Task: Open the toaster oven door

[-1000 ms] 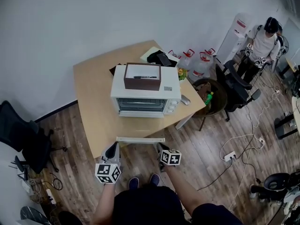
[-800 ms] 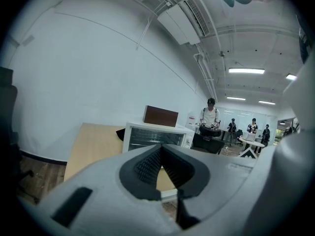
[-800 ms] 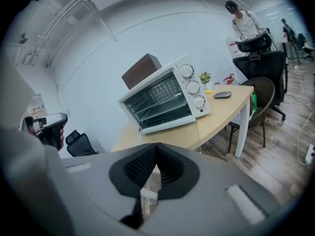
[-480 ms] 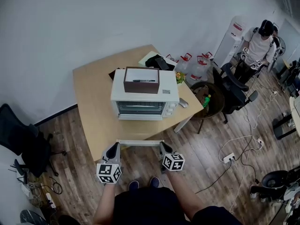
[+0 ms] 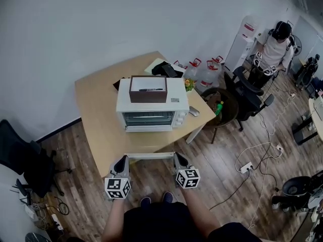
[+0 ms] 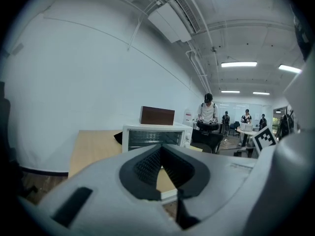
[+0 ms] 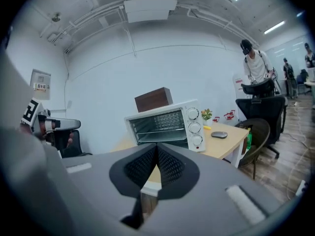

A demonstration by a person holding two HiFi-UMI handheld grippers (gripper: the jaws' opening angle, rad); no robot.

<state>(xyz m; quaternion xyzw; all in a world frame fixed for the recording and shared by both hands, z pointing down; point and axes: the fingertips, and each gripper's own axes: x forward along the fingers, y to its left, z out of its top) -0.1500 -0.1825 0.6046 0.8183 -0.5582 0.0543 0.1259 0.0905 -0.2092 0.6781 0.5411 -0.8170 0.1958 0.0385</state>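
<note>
A white toaster oven [image 5: 151,110] stands on the tan table [image 5: 98,115], its glass door facing me and upright against the front. It also shows in the left gripper view [image 6: 155,134] and the right gripper view [image 7: 167,124]. My left gripper [image 5: 121,161] and right gripper [image 5: 177,159] hover side by side off the table's near edge, well short of the oven. Both are shut, pads pressed together with nothing between them [image 6: 161,149] [image 7: 156,147].
A brown box [image 5: 148,88] with a pen lies on the oven. A mouse [image 5: 194,113] sits at the table's right edge. Water jugs [image 5: 204,72], a round brown chair [image 5: 222,105], an office chair [image 5: 250,92] and a person [image 5: 270,47] are at right. Cables cross the floor [image 5: 252,163].
The view has drawn back slightly, so the oven and table look a little smaller and farther. Both grippers stay shut and keep their places near the table's front edge.
</note>
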